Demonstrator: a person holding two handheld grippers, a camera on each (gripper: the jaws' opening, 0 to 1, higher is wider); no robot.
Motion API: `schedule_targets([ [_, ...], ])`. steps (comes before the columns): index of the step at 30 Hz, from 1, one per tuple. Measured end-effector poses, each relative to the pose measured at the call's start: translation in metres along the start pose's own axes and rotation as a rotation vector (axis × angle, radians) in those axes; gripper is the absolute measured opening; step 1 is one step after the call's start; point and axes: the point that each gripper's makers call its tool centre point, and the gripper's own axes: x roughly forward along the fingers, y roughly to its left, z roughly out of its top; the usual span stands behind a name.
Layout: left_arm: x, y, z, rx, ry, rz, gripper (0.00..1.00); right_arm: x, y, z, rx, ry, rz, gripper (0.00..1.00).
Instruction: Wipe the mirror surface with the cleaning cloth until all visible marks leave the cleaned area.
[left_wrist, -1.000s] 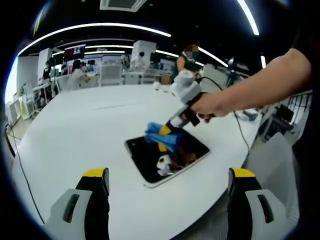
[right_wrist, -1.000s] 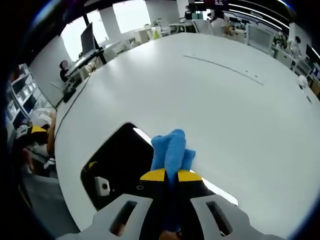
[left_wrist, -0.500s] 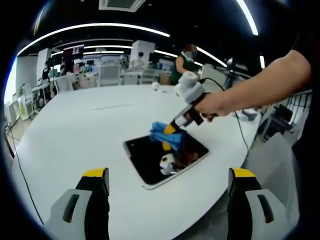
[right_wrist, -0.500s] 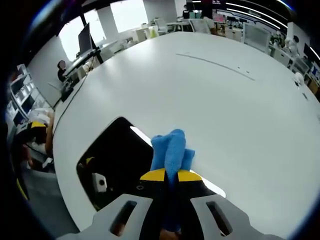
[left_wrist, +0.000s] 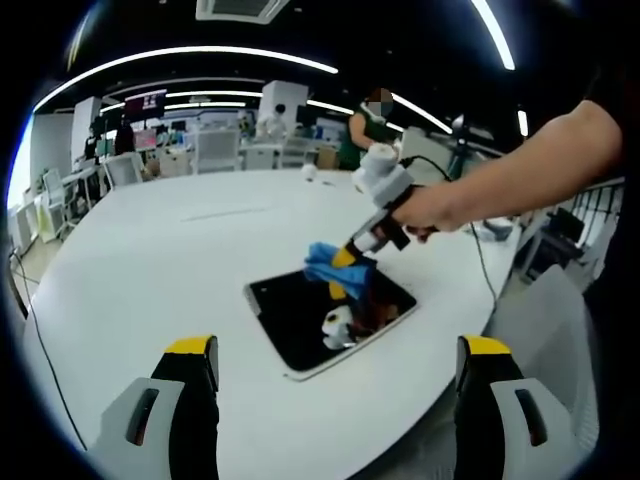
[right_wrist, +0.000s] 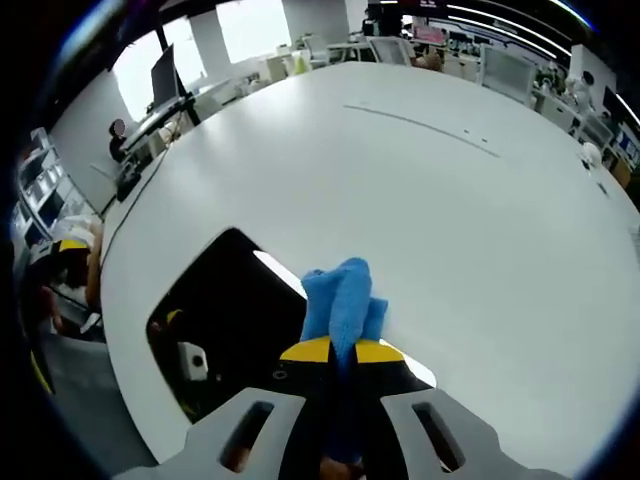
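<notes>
Right gripper (right_wrist: 334, 352) clamped on blue cleaning cloth (right_wrist: 340, 300), cloth pressed at mirror's (left_wrist: 330, 318) far edge. Mirror flat on white counter (left_wrist: 150, 270), its dark glass spreading left and toward near edge from cloth: wipe heads that way. Left gripper (left_wrist: 335, 375) wide open, holding nothing, hovering well short of mirror.

Right tool (right_wrist: 338, 352) & cloth (right_wrist: 338, 300) hide mirror's (right_wrist: 225, 300) near corner.

- Right gripper (right_wrist: 343, 352): jaws closed on blue cleaning cloth (right_wrist: 338, 300).
- Cloth rests at the edge of the dark mirror (right_wrist: 230, 310).
- Mirror lies flat on white table (right_wrist: 420, 190).
</notes>
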Motion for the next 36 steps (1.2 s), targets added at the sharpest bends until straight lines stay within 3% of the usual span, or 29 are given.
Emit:
schedule_targets([
  [7, 0.0, 0.0, -0.001, 0.0, -0.001, 0.0, 0.99, -0.002, -0.001, -0.003, -0.002, 0.0, -0.015, 0.01],
  [10, 0.001, 0.0, -0.001, 0.0, 0.0, -0.001, 0.99, -0.004, 0.001, -0.006, -0.072, 0.008, -0.043, 0.01],
  [36, 0.002, -0.004, 0.002, 0.01, -0.006, -0.007, 0.99, -0.017, 0.02, -0.031, 0.01, -0.017, -0.046, 0.01],
])
